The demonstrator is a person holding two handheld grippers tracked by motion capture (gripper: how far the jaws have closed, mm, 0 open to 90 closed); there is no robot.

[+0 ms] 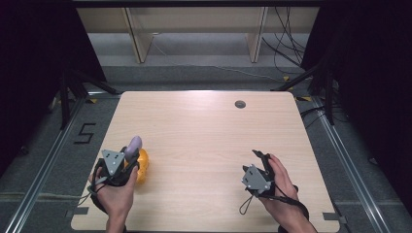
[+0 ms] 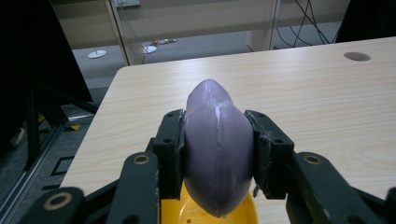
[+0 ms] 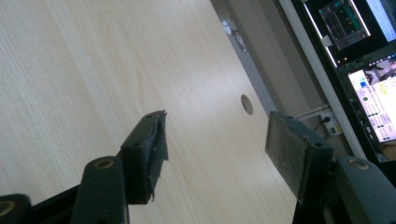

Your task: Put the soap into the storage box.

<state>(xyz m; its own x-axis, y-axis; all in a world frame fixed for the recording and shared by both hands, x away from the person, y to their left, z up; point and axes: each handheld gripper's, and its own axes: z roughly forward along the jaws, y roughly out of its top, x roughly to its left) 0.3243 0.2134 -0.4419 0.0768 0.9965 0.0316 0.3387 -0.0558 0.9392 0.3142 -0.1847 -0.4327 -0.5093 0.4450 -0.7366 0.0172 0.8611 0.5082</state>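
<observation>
My left gripper is shut on a smooth purple eggplant-shaped thing, which pokes up past its jaws. Just beneath it lies a yellow object on the table, its top edge showing in the left gripper view. Whether the purple thing touches the yellow one I cannot tell. My right gripper is held over the table's front right part, tilted; its jaws stand well apart with nothing between them.
The pale wooden table has a round cable hole near its far edge. Dark stands and cables sit on the floor at both sides. Lit computer screens show in the right gripper view.
</observation>
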